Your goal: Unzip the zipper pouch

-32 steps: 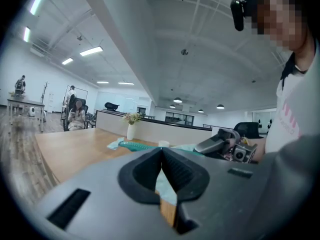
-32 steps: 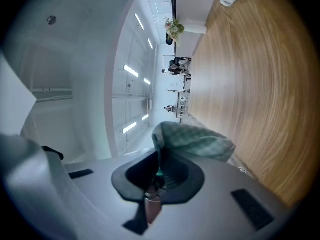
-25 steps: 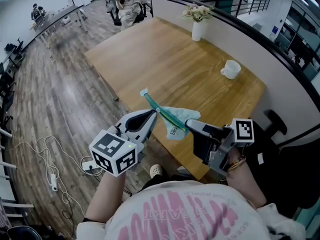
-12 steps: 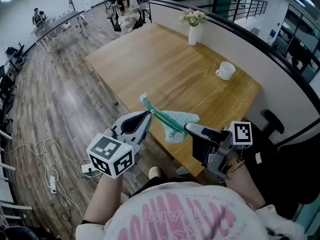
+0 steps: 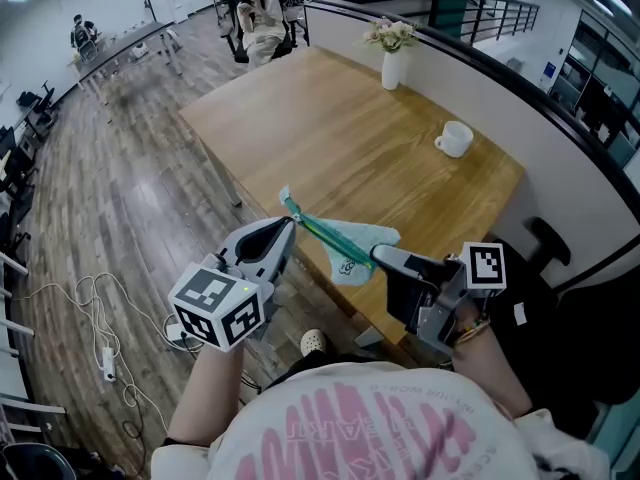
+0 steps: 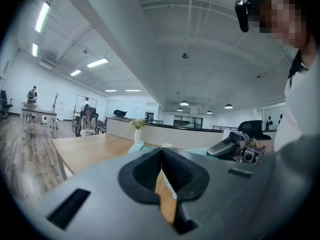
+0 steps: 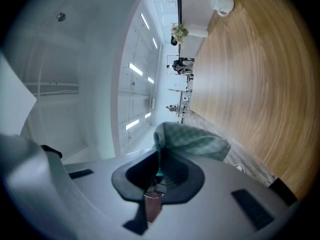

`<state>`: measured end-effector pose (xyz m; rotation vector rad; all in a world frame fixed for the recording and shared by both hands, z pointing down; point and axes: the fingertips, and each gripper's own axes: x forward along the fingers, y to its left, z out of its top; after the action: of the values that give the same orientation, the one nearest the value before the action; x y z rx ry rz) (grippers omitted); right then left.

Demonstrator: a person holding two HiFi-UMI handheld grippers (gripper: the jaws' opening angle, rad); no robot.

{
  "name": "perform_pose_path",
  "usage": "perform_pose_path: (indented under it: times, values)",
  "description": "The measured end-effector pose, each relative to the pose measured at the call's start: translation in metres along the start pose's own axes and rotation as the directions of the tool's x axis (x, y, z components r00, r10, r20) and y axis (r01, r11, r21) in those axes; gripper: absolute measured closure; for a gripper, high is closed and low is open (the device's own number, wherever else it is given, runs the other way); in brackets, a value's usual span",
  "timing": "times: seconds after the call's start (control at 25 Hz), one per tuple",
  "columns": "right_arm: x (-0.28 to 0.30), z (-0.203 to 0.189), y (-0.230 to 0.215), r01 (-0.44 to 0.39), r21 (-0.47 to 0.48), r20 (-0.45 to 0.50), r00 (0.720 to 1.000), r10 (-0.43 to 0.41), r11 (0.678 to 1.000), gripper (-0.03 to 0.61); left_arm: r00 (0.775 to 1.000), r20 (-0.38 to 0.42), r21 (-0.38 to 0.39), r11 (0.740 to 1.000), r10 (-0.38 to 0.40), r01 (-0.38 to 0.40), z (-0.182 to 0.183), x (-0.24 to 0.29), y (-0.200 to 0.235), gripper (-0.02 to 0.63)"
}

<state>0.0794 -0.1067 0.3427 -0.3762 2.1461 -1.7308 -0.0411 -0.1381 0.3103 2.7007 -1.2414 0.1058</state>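
One teal zipper pouch (image 5: 345, 240) hangs in the air over the near edge of the table, stretched between two grippers. The left gripper (image 5: 287, 228) is clamped on its zipper edge, and the right gripper (image 5: 378, 256) is clenched on its other end. The single wooden table (image 5: 320, 128) carries one white mug (image 5: 455, 139) and one white vase (image 5: 393, 66) of flowers, well apart. Around it lies an open office with a plank floor (image 5: 120, 188), one white cable (image 5: 90, 298) and two distant people, one seated (image 5: 262, 13).
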Motion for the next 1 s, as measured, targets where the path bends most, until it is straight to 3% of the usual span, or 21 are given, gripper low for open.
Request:
perform_pose_path:
  times: [0.56, 0.84, 1.0]
  values:
    - [-0.009, -0.024, 0.008, 0.003, 0.0, -0.001, 1.0, -0.003, 1.0, 0.571, 0.995, 0.048, -0.038, 0.996, 0.087, -0.085, 0.008, -0.036, 0.012, 0.607]
    - [-0.013, -0.029, 0.008, -0.002, 0.001, 0.002, 1.0, 0.002, 1.0, 0.572, 0.995, 0.03, -0.034, 0.995, 0.098, -0.097, -0.002, -0.038, 0.012, 0.606]
    - [-0.017, -0.027, 0.012, -0.025, -0.01, 0.047, 0.999, 0.026, 1.0, 0.571, 0.99, -0.045, -0.07, 0.988, 0.135, -0.138, -0.03, -0.031, 0.015, 0.598]
